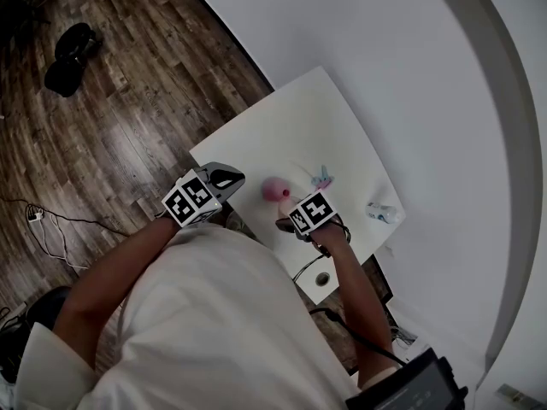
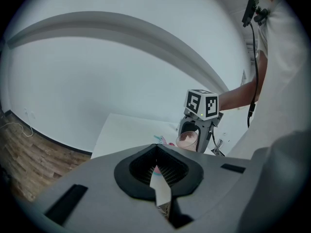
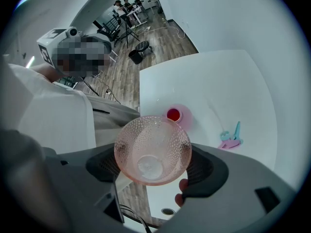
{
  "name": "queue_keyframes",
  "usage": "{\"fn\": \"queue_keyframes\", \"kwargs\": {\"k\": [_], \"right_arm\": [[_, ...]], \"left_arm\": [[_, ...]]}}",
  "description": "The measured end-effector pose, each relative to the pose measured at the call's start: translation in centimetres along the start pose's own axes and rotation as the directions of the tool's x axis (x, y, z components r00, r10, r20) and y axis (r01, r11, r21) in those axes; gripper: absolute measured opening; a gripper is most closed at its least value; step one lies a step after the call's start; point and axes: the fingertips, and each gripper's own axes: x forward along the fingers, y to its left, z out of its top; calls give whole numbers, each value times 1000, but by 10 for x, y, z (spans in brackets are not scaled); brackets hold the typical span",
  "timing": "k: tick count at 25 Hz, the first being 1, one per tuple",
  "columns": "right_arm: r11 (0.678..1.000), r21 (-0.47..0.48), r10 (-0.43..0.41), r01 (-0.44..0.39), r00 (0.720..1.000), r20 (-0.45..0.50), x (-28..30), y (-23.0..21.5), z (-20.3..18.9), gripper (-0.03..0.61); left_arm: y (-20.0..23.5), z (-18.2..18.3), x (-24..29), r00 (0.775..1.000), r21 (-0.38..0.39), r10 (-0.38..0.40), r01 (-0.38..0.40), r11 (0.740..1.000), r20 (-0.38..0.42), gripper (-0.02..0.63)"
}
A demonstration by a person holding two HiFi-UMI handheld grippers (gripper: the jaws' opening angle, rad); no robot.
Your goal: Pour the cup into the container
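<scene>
My right gripper (image 3: 152,152) is shut on a pink dimpled glass cup (image 3: 152,148). I look straight into its mouth and see no liquid inside. Just beyond it, on the white table (image 3: 214,81), stands a small pink container (image 3: 175,114) with red liquid in it. In the head view the right gripper (image 1: 287,207) sits at the table's near edge with the pink cup (image 1: 274,189) at its tip. The left gripper (image 1: 229,178) hovers beside the table's near-left edge, apart from the cup. Its jaws (image 2: 160,179) stand nearly together with nothing between them. From there the cup (image 2: 187,139) shows in the right gripper.
A teal and pink tool (image 1: 322,178) lies on the table past the cup, and a small clear item (image 1: 382,213) sits at the right edge. A cable hole (image 1: 322,278) is near the front corner. White wall curves behind; wood floor (image 1: 111,135) lies to the left.
</scene>
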Motion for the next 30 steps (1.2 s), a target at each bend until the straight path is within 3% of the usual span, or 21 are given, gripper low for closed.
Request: {"fn": "queue_keyframes", "kwargs": {"k": [30], "right_arm": [[999,-30,31,-34,994,-107,5,-3,-2,383]], "left_arm": [[7,-2,-3,999,-41,17,-16,999,27,11]]}}
